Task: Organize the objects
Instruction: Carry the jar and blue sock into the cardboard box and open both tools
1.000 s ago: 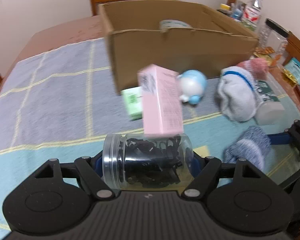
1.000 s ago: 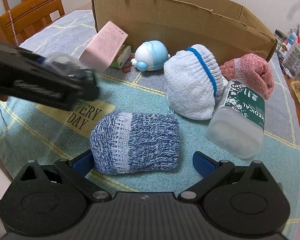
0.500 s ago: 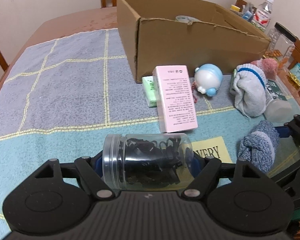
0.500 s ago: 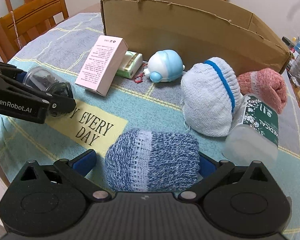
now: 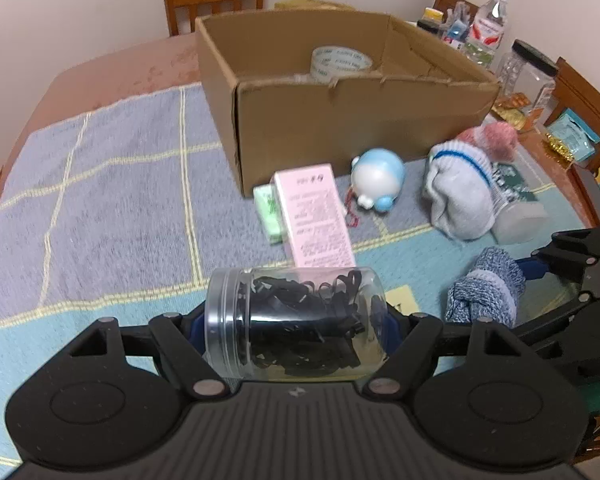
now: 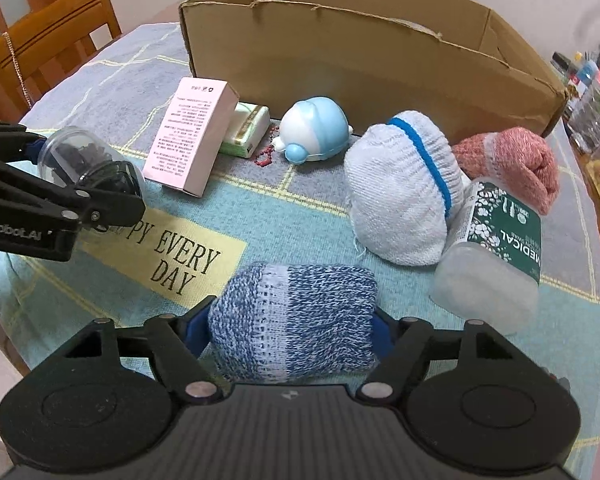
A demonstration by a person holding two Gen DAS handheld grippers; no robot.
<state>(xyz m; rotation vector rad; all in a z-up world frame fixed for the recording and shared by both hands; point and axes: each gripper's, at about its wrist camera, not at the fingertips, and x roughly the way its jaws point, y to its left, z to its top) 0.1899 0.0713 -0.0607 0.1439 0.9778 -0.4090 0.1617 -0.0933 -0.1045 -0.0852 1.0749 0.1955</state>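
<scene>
My left gripper (image 5: 296,332) is shut on a clear jar (image 5: 292,300) of black hair ties, held sideways above the tablecloth; the right wrist view shows the jar (image 6: 72,156) at the left. My right gripper (image 6: 290,328) has its jaws closing on a rolled blue knit sock (image 6: 296,308), and both pads press its sides. The same sock (image 5: 484,296) appears at the right of the left wrist view. An open cardboard box (image 5: 340,120) stands behind, with a tape roll (image 5: 340,62) inside.
In front of the box lie a pink carton (image 6: 192,136), a green pack (image 6: 248,128), a blue-white toy (image 6: 312,128), a white sock roll (image 6: 400,184), a pink sock roll (image 6: 516,160) and a plastic bottle (image 6: 496,248). Jars and bottles (image 5: 528,68) crowd the right table edge. Wooden chairs surround the table.
The right jaws have come in from wide open onto the blue sock. The pink carton, tilted a second ago, now lies flat. The box looks farther off in both views.
</scene>
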